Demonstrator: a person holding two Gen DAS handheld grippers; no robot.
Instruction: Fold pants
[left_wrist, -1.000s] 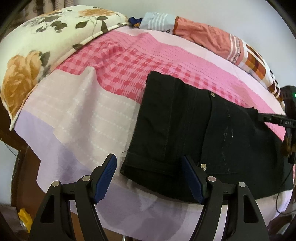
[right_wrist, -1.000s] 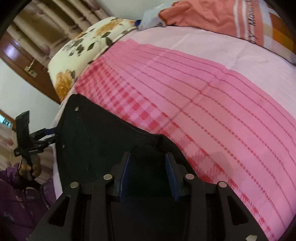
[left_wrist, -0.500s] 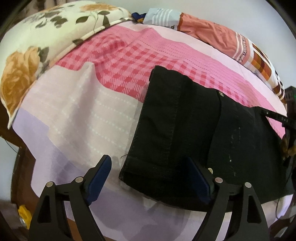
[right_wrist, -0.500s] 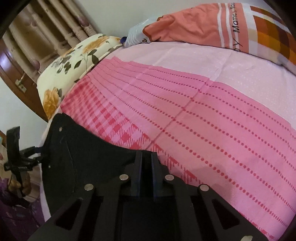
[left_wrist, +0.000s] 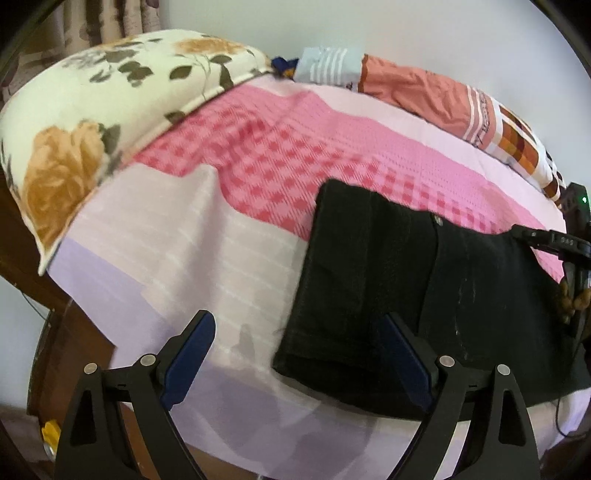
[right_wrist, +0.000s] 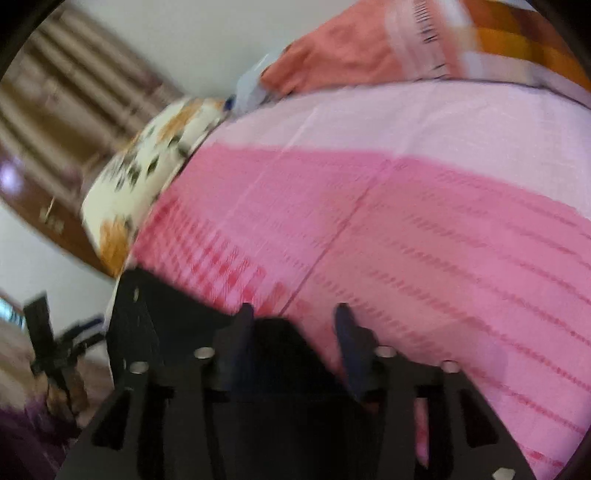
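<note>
The pink checked bedsheet (left_wrist: 280, 158) lay bare and open beyond the folded black pants (left_wrist: 406, 295), wide room for a pass; a floral pillow (left_wrist: 110, 107) bounded its far left corner; an orange patterned pillow (left_wrist: 443, 96) lined the far edge against the wall; the pants covered the near right part.

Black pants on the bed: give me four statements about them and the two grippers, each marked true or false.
1. The black pants lie folded on the pink bedsheet. True.
2. The left gripper is clamped shut on the pants. False: its jaws stand wide open, one finger over the pants.
3. The floral pillow lies on the pants. False: it lies apart from them.
4. The right gripper is open, with black cloth between its fingers. True.
</note>
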